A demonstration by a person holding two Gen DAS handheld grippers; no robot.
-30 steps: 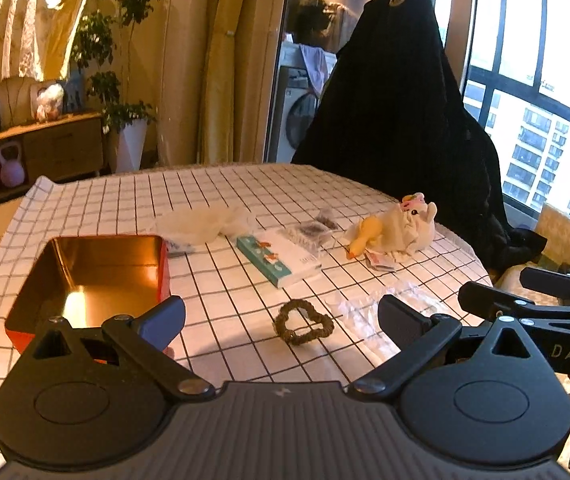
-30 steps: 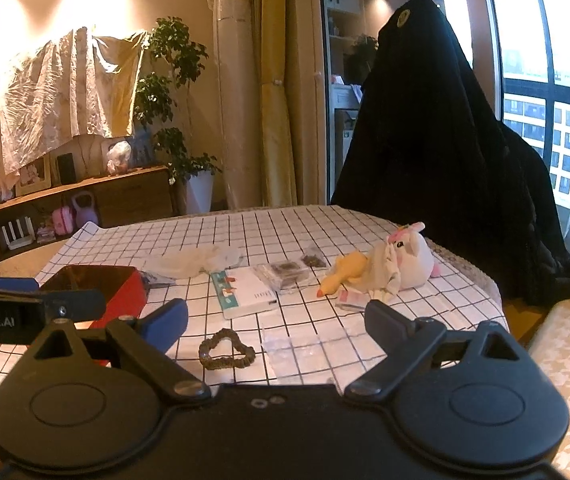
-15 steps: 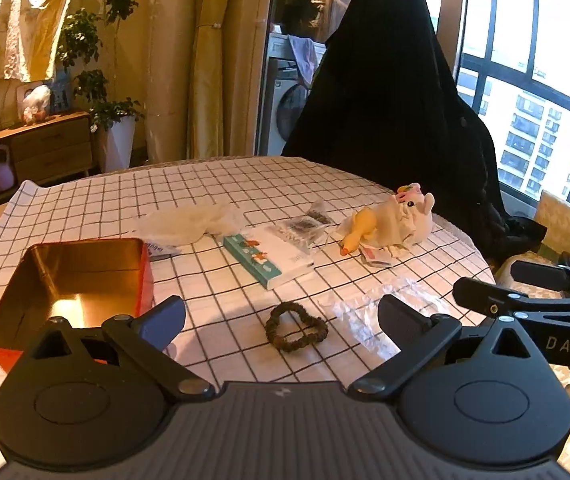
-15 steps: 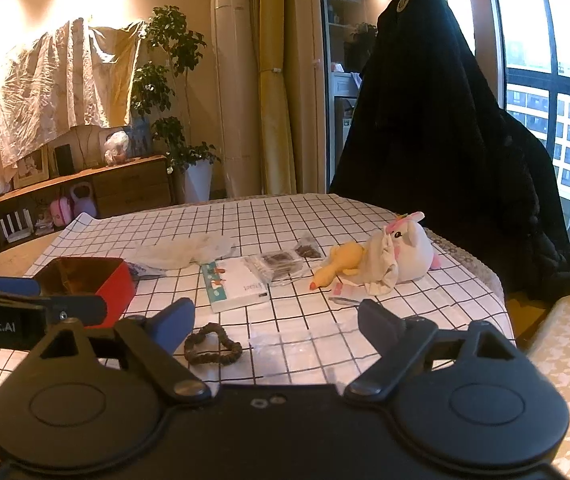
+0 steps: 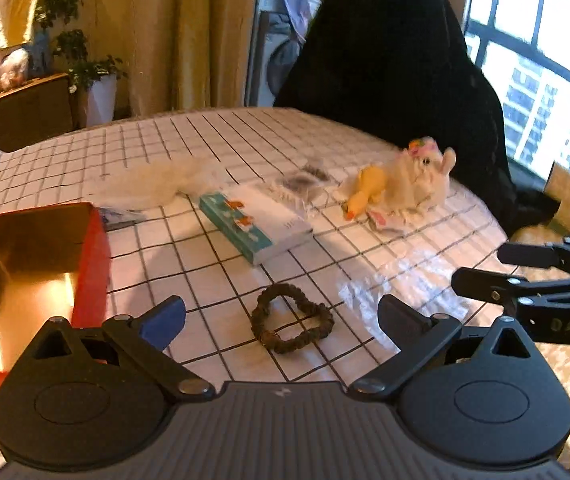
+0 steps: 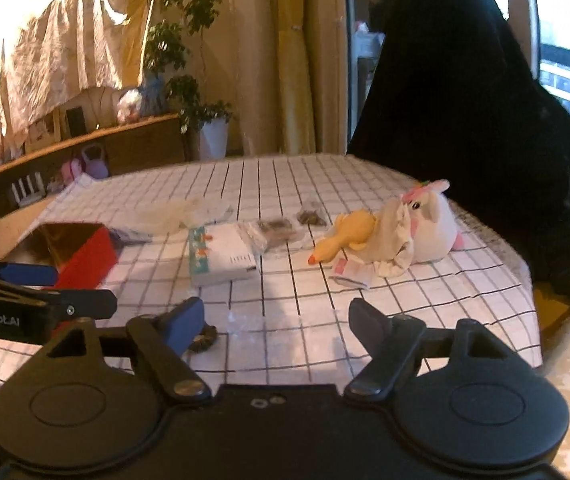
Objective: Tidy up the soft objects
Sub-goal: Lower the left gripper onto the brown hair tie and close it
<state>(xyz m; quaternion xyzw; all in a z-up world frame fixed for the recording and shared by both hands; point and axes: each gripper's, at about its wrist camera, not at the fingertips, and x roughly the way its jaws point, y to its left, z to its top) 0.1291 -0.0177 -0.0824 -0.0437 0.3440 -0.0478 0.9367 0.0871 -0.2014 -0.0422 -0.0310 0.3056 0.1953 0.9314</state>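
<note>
Left wrist view: left gripper spread wide, holding nothing, low over the checked tablecloth.
Hair tie: dark brown loop, flat on the cloth, lying between the spread fingers, untouched.
Tin: red outside, gold inside, open, at 9 o'clock from the hair tie; nothing soft visible in the part shown.
Box: white and teal, at 12 o'clock from the hair tie, well apart.
Stuffed toy: white with pink on the head, at 1 o'clock, touching a yellow rubber duck.
Clear plastic bag: crumpled, just beside the hair tie at 3 o'clock.
Right gripper: spread wide too, empty, hovering near the table edge.
Pale cloth: loose heap beyond the tin at 11 o'clock.
Progress: barely begun, judging by the layout; every soft item lies out on the table.
Left to do: probably hair tie first, then toy, duck and cloth into the tin.
</note>
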